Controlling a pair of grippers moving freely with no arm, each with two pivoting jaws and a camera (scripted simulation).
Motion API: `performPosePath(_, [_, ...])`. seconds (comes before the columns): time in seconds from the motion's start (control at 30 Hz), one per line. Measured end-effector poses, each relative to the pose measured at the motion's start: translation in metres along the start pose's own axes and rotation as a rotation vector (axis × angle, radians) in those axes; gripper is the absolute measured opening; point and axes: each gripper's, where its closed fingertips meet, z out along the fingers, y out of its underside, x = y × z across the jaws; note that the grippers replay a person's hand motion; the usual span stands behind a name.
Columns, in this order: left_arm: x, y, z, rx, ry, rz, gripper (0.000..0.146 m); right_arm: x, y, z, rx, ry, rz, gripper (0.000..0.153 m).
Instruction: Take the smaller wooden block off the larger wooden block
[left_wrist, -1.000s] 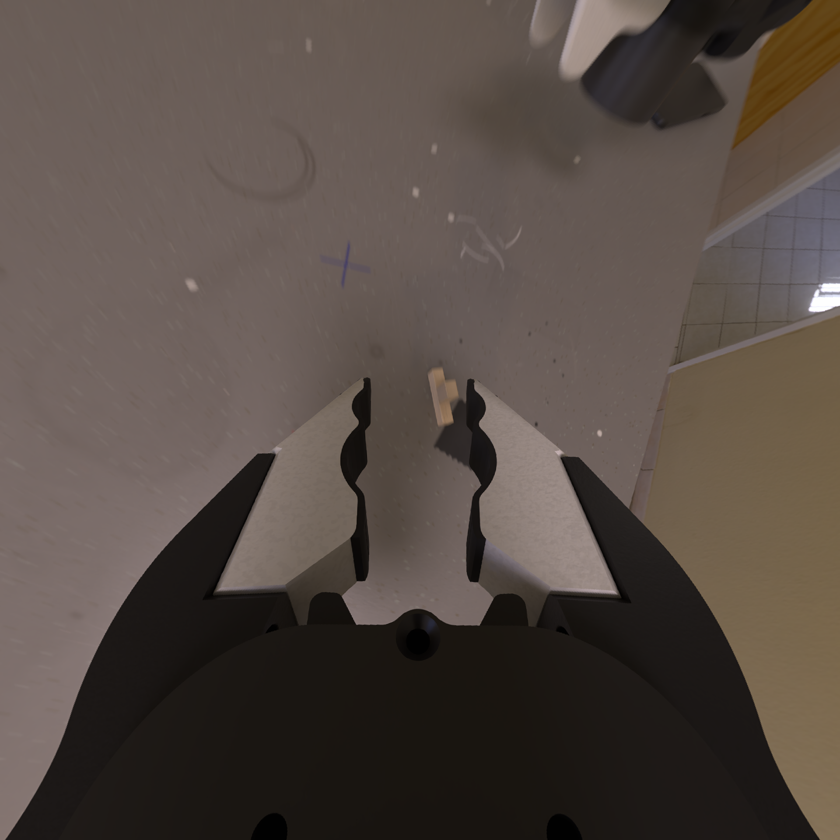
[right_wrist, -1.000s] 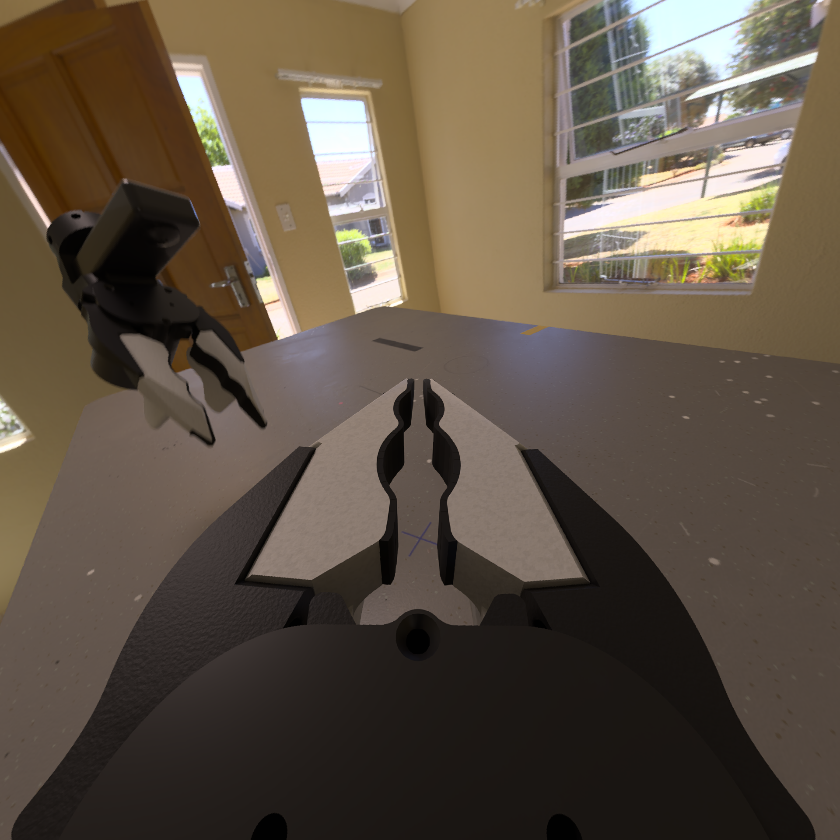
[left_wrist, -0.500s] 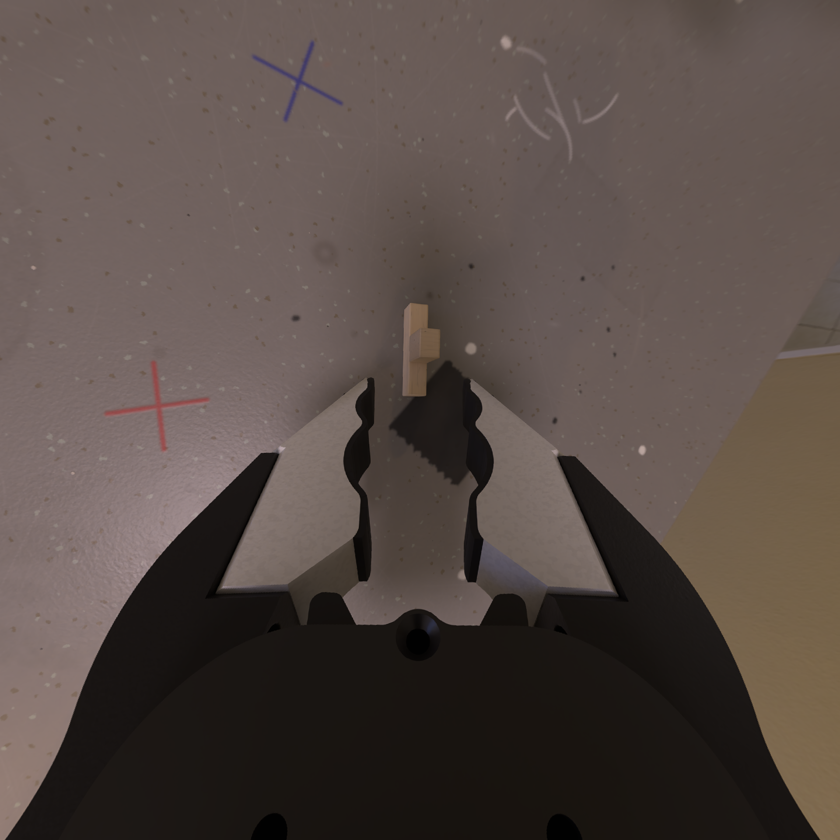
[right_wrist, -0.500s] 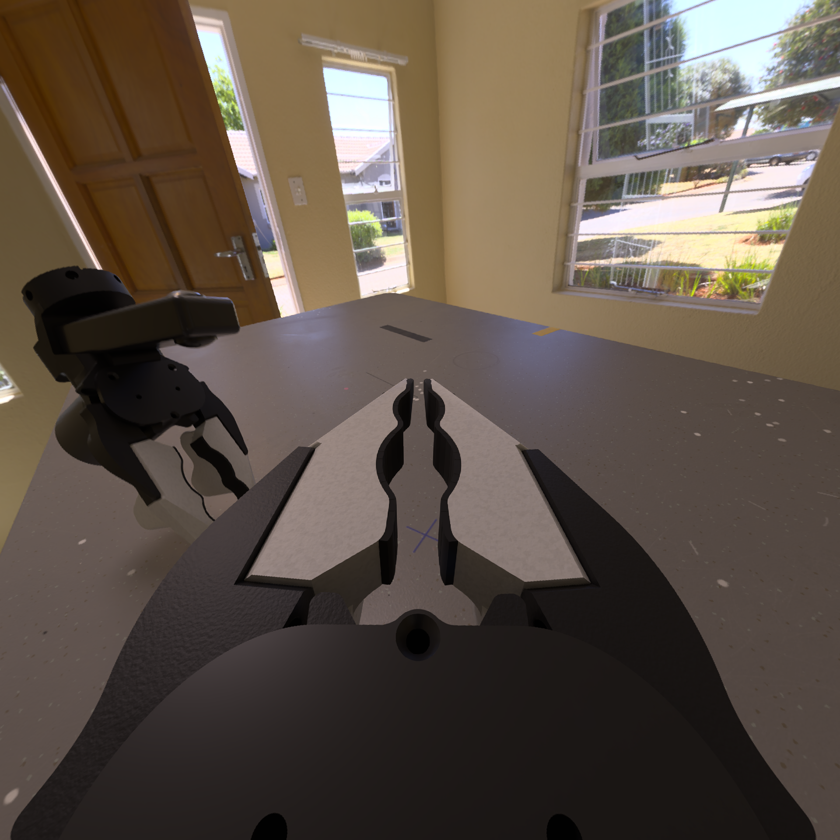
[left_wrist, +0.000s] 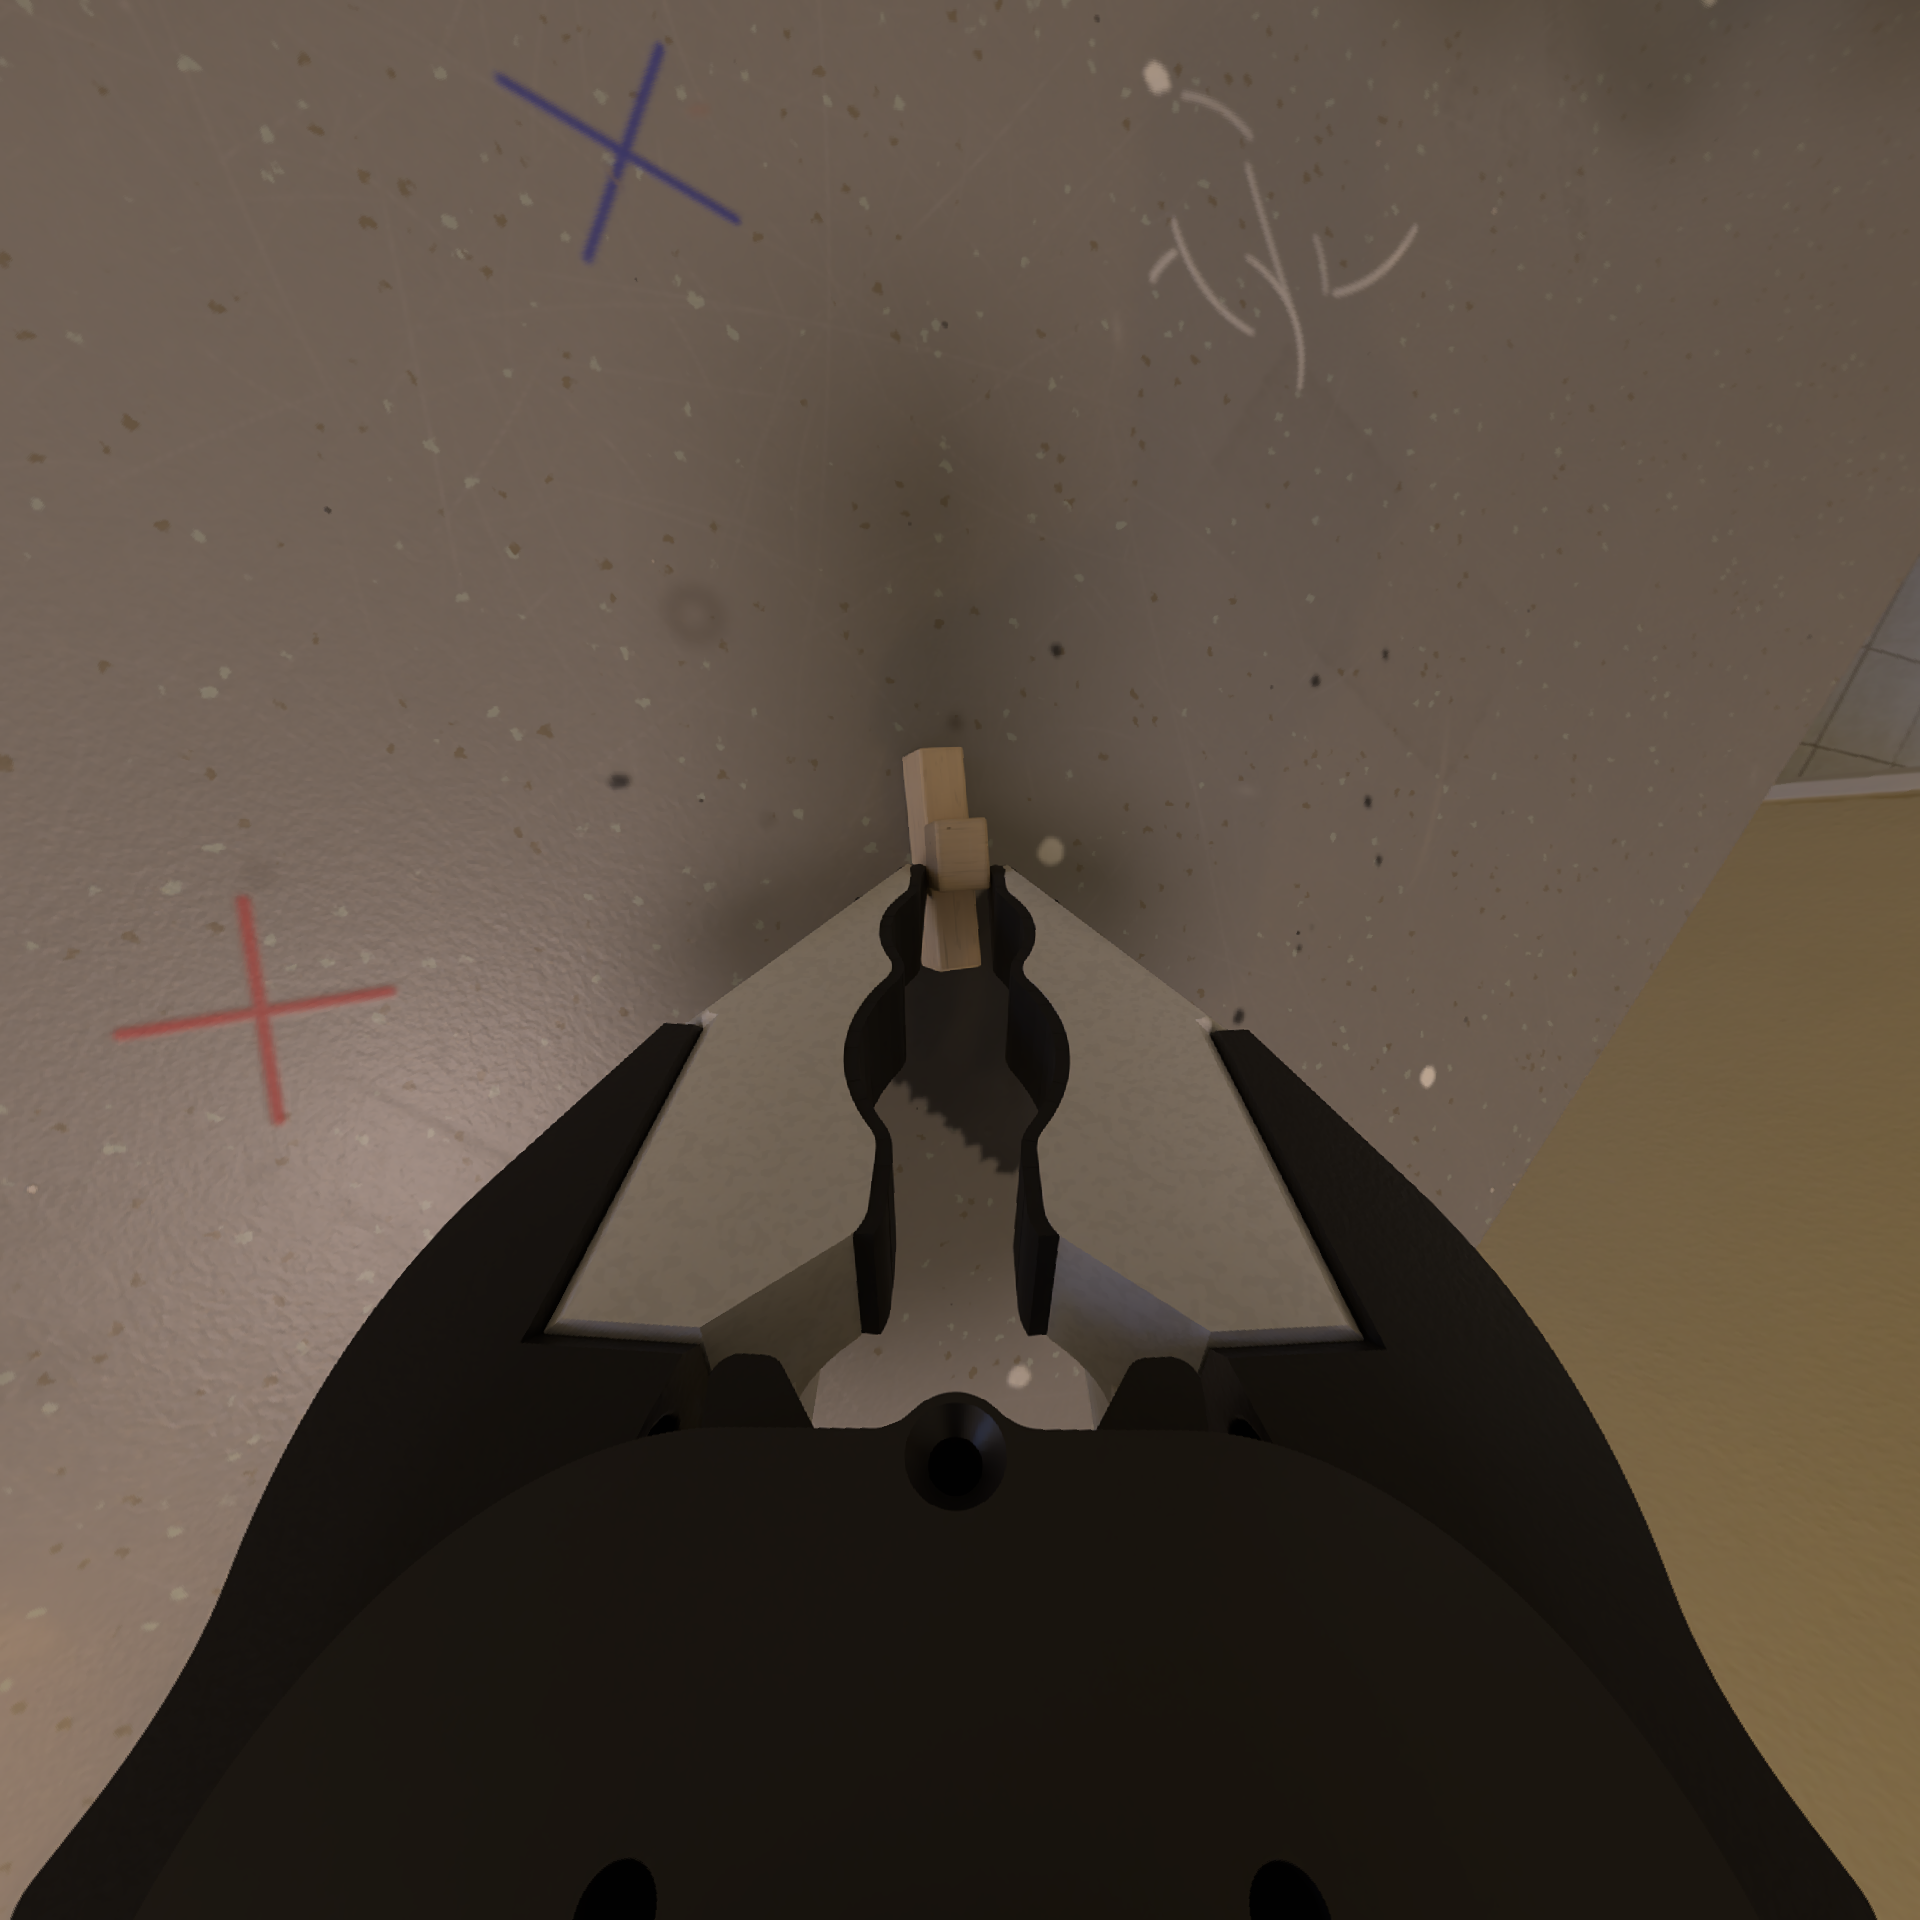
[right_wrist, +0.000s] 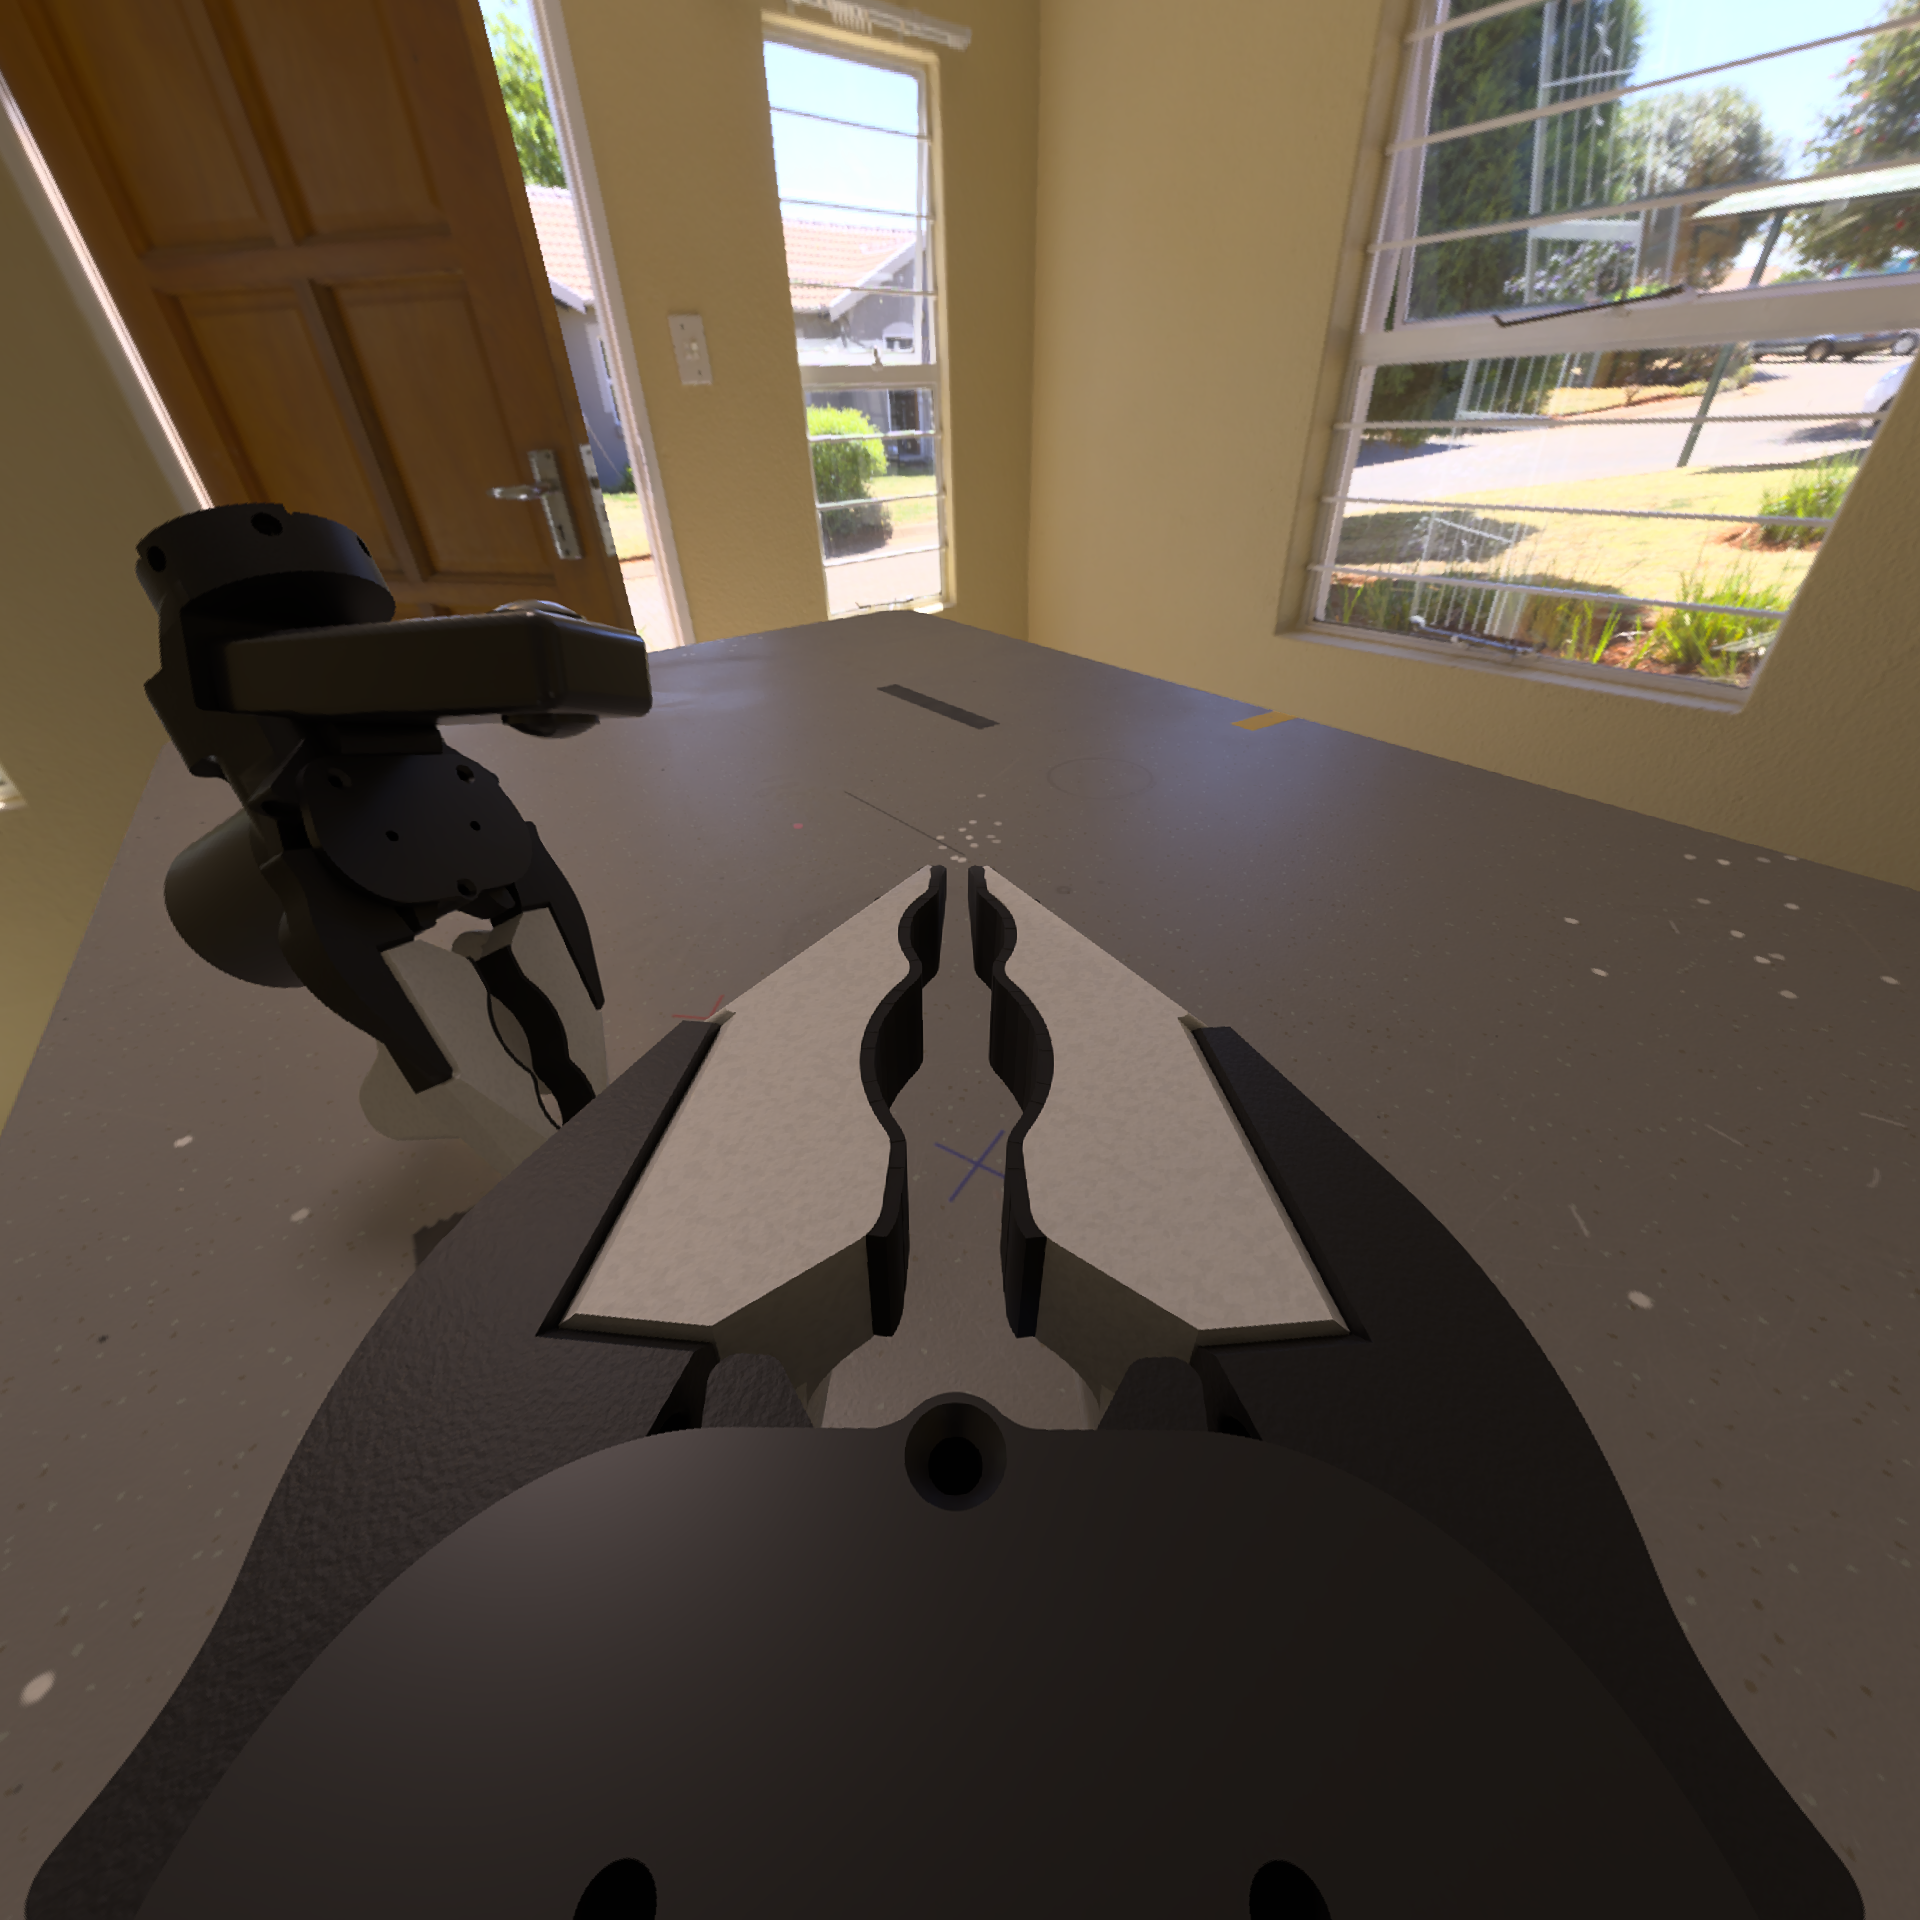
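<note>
In the left wrist view a long pale larger wooden block (left_wrist: 932, 790) lies on the grey speckled table, with the smaller wooden block (left_wrist: 956, 847) on top of it. My left gripper (left_wrist: 957, 878) points down at them, its fingertips closed against the smaller block's two sides. The left gripper also shows in the right wrist view (right_wrist: 499, 1091), low over the table at the left; the blocks are hidden there. My right gripper (right_wrist: 954, 878) is shut and empty, held low over the table.
A blue cross (left_wrist: 620, 154) and a red cross (left_wrist: 258, 1006) are drawn on the table (left_wrist: 416, 520). The table edge (left_wrist: 1662, 935) runs close on the right of the blocks. A wooden door (right_wrist: 312, 312) and windows stand beyond the table.
My left gripper has moved down and forward over the blocks and closed its fingers on the smaller block. The right gripper has hardly moved.
</note>
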Motion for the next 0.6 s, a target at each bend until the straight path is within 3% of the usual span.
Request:
performPosePath(0.37, [0.002,-0.022,-0.021,0.302,0.087,0.023,0.008,0.009,0.014,-0.010,-0.008,0.037,0.036,0.004])
performPosePath(0.6, [0.023,-0.042,-0.052,0.561,0.351,-0.001,0.008,-0.002,0.031,-0.007,-0.068,-0.002,0.132,0.004])
